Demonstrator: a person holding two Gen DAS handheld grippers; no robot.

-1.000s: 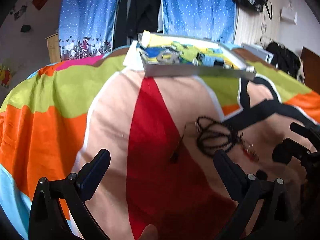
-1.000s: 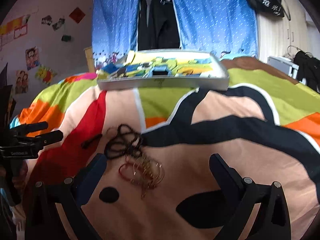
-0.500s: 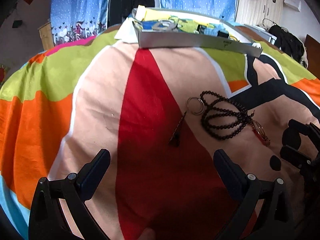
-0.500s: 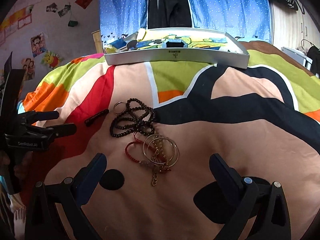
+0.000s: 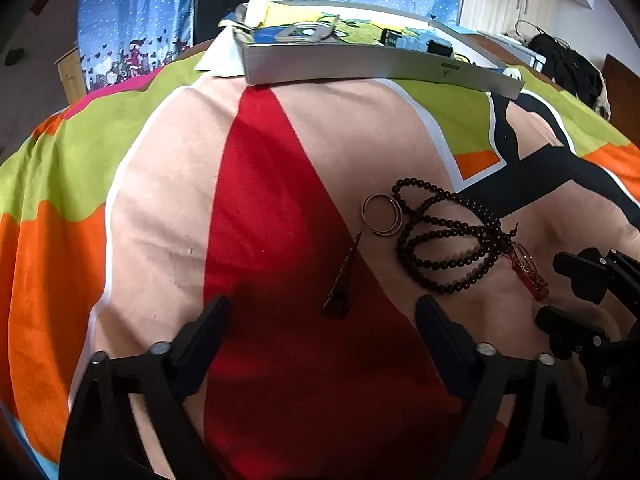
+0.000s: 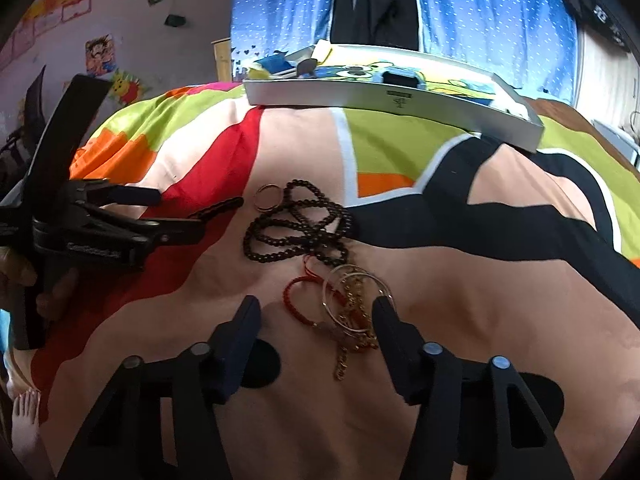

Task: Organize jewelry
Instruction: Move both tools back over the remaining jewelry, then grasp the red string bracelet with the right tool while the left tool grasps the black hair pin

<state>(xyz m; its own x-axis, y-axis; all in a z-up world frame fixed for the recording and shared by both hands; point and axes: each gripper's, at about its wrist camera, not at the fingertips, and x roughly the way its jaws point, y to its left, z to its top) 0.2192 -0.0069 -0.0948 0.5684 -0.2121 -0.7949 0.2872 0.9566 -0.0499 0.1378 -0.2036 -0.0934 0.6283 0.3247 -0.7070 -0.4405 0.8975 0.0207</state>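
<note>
Both grippers have descended toward the bedspread point(image 6: 500, 280). Right gripper point(image 6: 316, 310): jaws released, straddling the bangles point(image 6: 354, 300) and red cord bracelet point(image 6: 298, 300). Left gripper point(image 5: 322, 316): jaws released, hair clip point(image 5: 342, 278) between its fingertips. Beyond lie the black bead necklace point(image 6: 296, 226) and ring point(image 6: 267, 196). Farthest, the tray point(image 6: 400, 102).

Two fisheye views, each looking forward along a gripper's fingers, low and close over a bright bedspread point(image 5: 160, 208). The left view faces the bedspread's red stripe. The right view sits further right. Both share the beads point(image 5: 444, 236) point(image 6: 296, 224), a grey tray point(image 5: 360, 64) point(image 6: 384, 100) beyond, and blue curtains point(image 5: 132, 20) point(image 6: 480, 12).
</note>
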